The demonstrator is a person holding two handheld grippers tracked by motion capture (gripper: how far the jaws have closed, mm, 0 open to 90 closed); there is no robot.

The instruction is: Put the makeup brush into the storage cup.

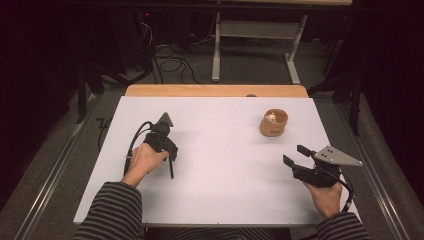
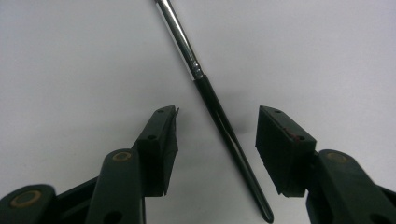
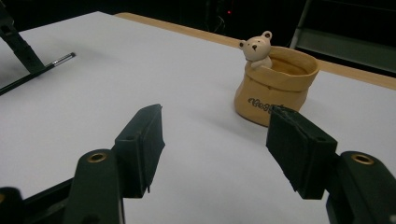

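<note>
Your left hand-held gripper (image 2: pixel 217 133) points down at the white surface (image 1: pixel 220 165) with its jaws apart, straddling the thin black brush (image 2: pixel 219 119), which lies flat between the pads, touching neither. Your right hand-held gripper (image 3: pixel 215 140) hangs wide and empty, aimed toward the tan bear pot (image 3: pixel 275 84) nearby.

Black brush (image 2: pixel 224 126) (silver ferrule), tan pot (image 3: pixel 275 86), striped sleeves (image 1: pixel 112 212).
</note>
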